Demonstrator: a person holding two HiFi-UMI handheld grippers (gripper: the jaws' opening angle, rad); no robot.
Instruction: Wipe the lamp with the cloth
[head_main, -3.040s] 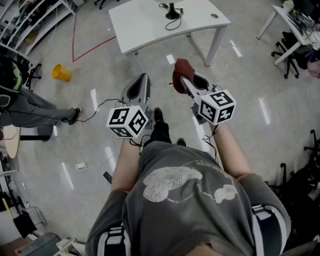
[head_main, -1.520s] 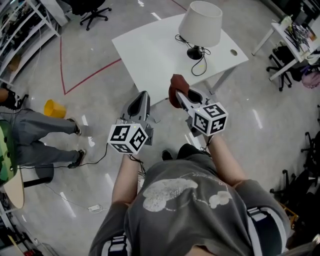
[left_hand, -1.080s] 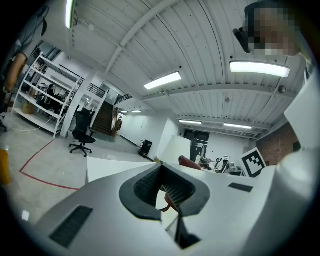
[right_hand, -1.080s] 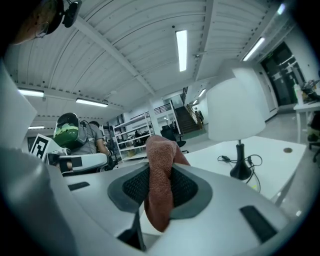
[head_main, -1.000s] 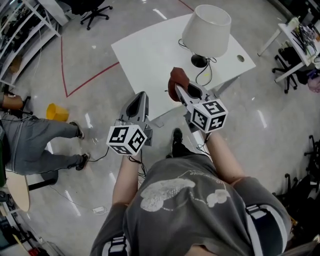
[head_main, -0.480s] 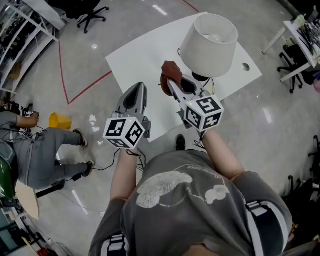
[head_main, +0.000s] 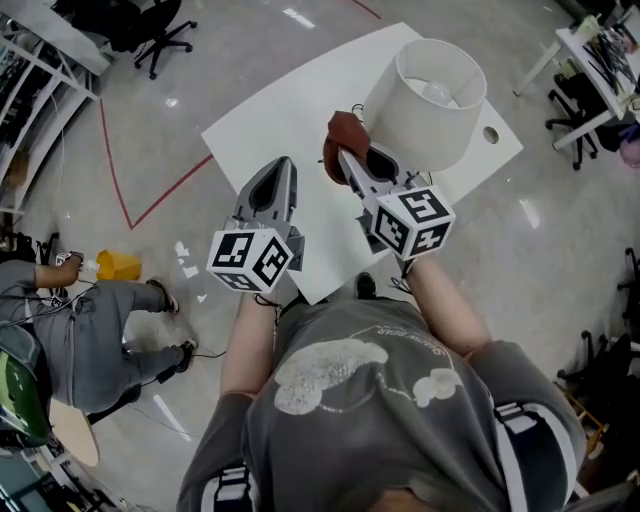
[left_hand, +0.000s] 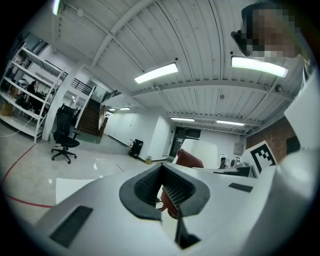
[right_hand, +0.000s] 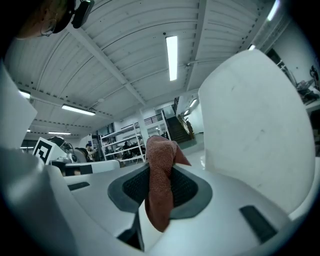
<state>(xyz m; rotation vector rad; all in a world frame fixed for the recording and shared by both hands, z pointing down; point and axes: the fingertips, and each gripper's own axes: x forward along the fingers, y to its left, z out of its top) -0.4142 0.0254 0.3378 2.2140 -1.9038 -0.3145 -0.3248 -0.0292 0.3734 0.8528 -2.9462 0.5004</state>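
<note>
While I am looking down from the head, I am holding the right gripper (head_main: 352, 165) over the white table (head_main: 280, 120), and its jaws are pinching the red-brown cloth (head_main: 343, 135) tightly. The cloth is sitting just beside the left side of the white lampshade (head_main: 430, 105); I cannot tell whether it is touching. Only this view is showing the bulb (head_main: 437, 92) inside the shade. The right gripper view is showing the cloth (right_hand: 160, 165) sticking up between the pads, with the shade wall (right_hand: 255, 130) filling the right. My left gripper (head_main: 275, 180) is hovering over the table edge, well apart from the lamp. Its jaws are nearly together around nothing, and through their thin slit the left gripper view is showing the cloth (left_hand: 189, 159).
</note>
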